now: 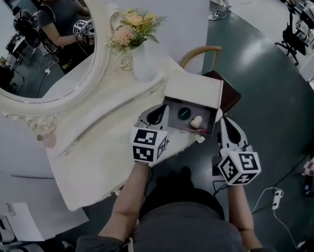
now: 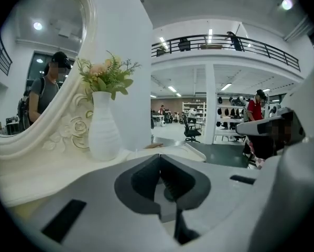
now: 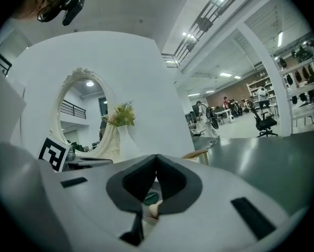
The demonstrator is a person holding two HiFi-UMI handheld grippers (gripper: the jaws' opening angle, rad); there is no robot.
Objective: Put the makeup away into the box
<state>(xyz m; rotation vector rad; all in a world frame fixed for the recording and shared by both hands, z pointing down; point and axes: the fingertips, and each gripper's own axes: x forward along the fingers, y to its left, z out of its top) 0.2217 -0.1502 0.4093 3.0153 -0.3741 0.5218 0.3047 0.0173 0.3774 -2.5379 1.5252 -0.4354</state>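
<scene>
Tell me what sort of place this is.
Probably a large open workshop or office hall with a staged vanity corner. A white dressing table carries an oval mirror and a vase of flowers; beyond it are office chairs and a railed balcony overhead.

Left gripper (image 2: 160, 156) seen from behind along its grey body, jaws met tip to tip, nothing between the pads. Under and left of the tips, cream tabletop (image 2: 20, 178). Standing on it at left, upright white vase (image 2: 103, 133) with pale flowers (image 2: 107, 73) and green leaves. Behind the vase, round mirror (image 2: 39, 62) in a carved cream frame; in the glass, reflected person (image 2: 46, 91) in a dark cap. Right of the vase, plain white wall panel (image 2: 124, 62). Beyond, open hall: white column (image 2: 210, 106), black office chair (image 2: 191, 130), balcony railing (image 2: 225, 40) overhead, person in red top (image 2: 260, 108) far right. Large white shape (image 2: 303, 156) at right edge, unclear what.
</scene>
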